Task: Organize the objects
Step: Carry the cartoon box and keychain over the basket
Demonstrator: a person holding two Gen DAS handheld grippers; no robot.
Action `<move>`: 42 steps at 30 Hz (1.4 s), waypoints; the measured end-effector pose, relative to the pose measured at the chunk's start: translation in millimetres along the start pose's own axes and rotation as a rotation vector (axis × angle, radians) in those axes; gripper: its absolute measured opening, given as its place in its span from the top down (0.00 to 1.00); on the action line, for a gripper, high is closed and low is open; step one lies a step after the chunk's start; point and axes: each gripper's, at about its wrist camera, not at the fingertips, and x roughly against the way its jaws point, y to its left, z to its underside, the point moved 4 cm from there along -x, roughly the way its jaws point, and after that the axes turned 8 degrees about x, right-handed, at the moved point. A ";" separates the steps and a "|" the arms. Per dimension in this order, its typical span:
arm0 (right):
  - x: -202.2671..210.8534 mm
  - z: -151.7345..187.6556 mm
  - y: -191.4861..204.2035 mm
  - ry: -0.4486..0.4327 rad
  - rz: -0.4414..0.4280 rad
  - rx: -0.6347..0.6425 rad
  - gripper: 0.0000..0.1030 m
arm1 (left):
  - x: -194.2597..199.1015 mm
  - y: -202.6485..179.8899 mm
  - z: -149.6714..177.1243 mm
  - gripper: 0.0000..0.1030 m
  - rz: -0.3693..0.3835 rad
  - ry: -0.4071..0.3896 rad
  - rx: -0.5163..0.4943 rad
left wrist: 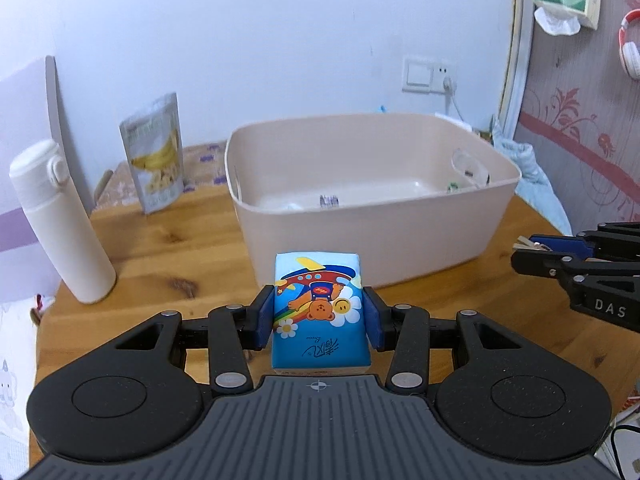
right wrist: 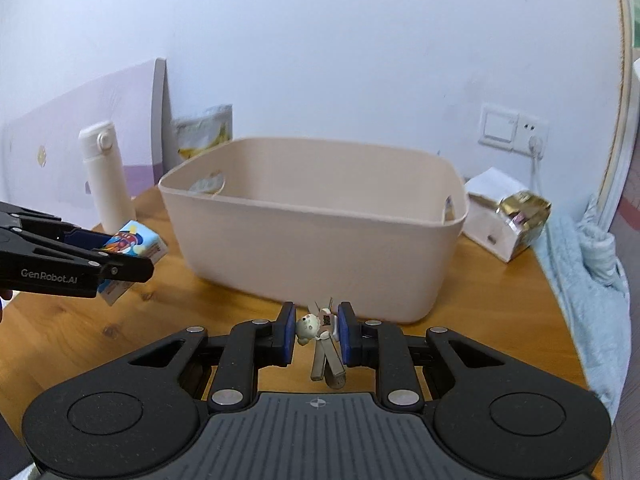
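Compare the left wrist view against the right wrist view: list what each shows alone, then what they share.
Only the left wrist view shows the bin's floor with small items, plus red-and-white headphones on the wall. Only the right wrist view shows the small figure charm with metal clips in the right gripper, and the white box with a gold packet. Both show the beige bin, white bottle, banana snack pouch, and the tissue pack in the left gripper.

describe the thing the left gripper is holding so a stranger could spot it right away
Start at the big beige bin on the round wooden table. Just in front of its near wall, the left gripper clamps a small tissue pack. It is the only bright blue item, printed with a cartoon bear, plane and rainbow.
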 end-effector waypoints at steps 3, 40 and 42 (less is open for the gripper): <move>3.1 -9.1 -5.4 -0.023 0.018 -0.002 0.80 | 2.1 -0.4 -11.0 0.55 0.003 -0.023 -0.005; -61.4 -111.4 -58.4 -0.139 0.111 -0.004 0.80 | -93.8 -16.5 -116.2 0.55 -0.026 -0.089 -0.058; -71.0 -110.8 -59.4 -0.123 0.109 -0.004 0.80 | -104.7 -18.1 -114.9 0.55 -0.028 -0.068 -0.055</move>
